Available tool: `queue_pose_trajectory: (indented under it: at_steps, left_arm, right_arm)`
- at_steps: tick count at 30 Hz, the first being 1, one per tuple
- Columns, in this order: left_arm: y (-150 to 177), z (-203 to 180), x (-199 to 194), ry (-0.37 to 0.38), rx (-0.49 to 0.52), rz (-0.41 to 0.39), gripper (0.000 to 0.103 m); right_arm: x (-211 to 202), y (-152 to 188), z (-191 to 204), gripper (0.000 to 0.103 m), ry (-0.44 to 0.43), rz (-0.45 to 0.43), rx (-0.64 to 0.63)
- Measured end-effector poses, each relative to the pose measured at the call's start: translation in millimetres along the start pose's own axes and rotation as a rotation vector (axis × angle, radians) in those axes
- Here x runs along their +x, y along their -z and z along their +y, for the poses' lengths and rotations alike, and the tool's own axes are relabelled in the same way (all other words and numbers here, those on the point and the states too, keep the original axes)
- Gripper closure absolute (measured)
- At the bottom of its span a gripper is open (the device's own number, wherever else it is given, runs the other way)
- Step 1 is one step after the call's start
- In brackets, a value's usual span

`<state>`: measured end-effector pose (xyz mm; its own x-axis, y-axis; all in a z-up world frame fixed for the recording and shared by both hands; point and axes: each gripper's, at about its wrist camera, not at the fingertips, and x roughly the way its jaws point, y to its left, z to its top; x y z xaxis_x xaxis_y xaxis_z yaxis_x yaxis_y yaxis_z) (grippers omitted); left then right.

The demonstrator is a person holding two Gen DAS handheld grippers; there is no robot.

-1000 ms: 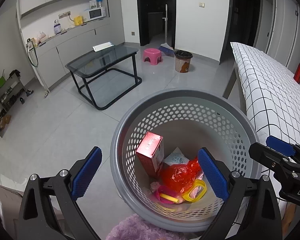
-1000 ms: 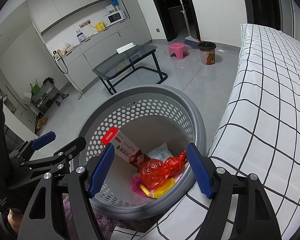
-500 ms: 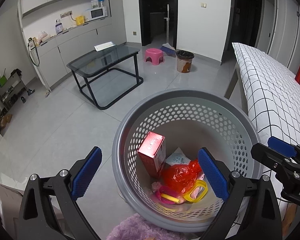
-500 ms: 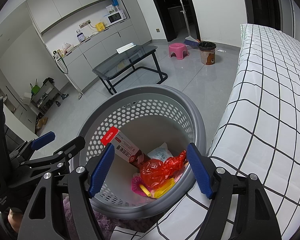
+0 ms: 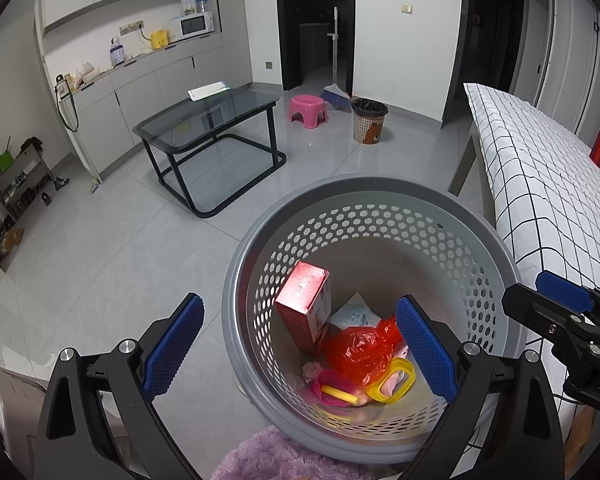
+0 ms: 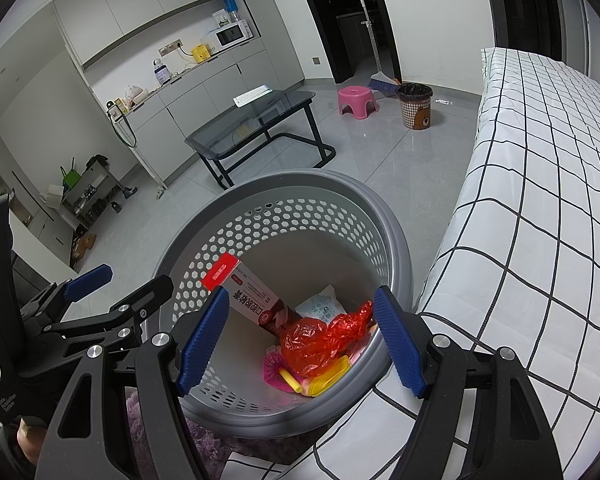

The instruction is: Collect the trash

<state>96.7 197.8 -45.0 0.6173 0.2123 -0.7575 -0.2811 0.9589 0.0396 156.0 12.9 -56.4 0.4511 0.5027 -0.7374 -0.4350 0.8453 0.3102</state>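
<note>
Grey perforated basket; red bag; black-checked white bedsheet

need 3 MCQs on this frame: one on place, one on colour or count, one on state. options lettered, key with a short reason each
1. Where is the red box?
A. on the glass table
B. inside the grey basket, leaning on its wall
C. on the bed

2. What colour is the crumpled plastic bag in the basket?
A. red
B. green
C. black

3. What state are the left gripper and right gripper in?
A. both shut on the bag
B. left holds the box
C. both open, holding nothing

Key: 1 B, the box stands tilted among the trash in the basket. 2 A, it shows translucent red in both views. 3 C, the blue pads stand wide apart with nothing between them.
</note>
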Motion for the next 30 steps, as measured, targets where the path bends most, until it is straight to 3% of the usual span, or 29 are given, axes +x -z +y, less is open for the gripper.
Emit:
queue_pose_trajectory:
  at_steps: [30]
  left_arm:
    - [0.4,-1.0,-1.6,0.002,-0.005,0.0,0.008]
  right_arm:
    - [0.9,0.7,-0.7,0.031,-0.001,0.0,0.001]
